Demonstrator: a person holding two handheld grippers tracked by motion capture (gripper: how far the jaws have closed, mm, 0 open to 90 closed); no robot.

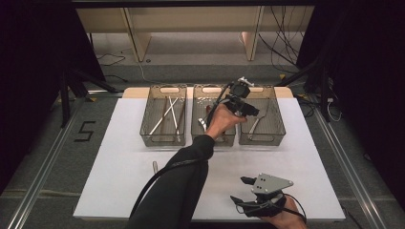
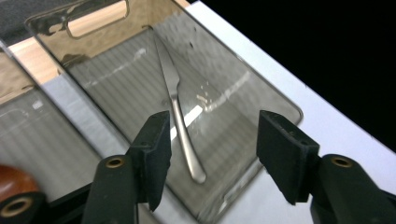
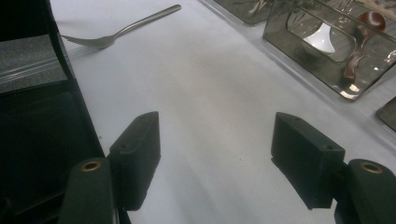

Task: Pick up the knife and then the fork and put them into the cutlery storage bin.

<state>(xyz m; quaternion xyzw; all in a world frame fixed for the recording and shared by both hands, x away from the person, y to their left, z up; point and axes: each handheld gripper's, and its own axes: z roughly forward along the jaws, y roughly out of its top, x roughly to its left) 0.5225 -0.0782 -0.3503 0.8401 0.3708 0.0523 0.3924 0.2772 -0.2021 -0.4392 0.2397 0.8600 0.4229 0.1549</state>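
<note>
The left gripper [image 2: 210,154] hangs over the right-hand bin [image 2: 261,100], its fingers spread with nothing between them. Below them a butter knife [image 2: 180,116] lies flat on the bin's ribbed floor — plain brushed steel, slim pointed blade toward the far handle cut-out, rounded handle end nearest the fingers. The bin is smoky, see-through plastic. The right gripper [image 3: 217,163] rests low over the white table [image 3: 210,93], fingers also wide apart — a fork [image 3: 119,31] lies well beyond them.
</note>
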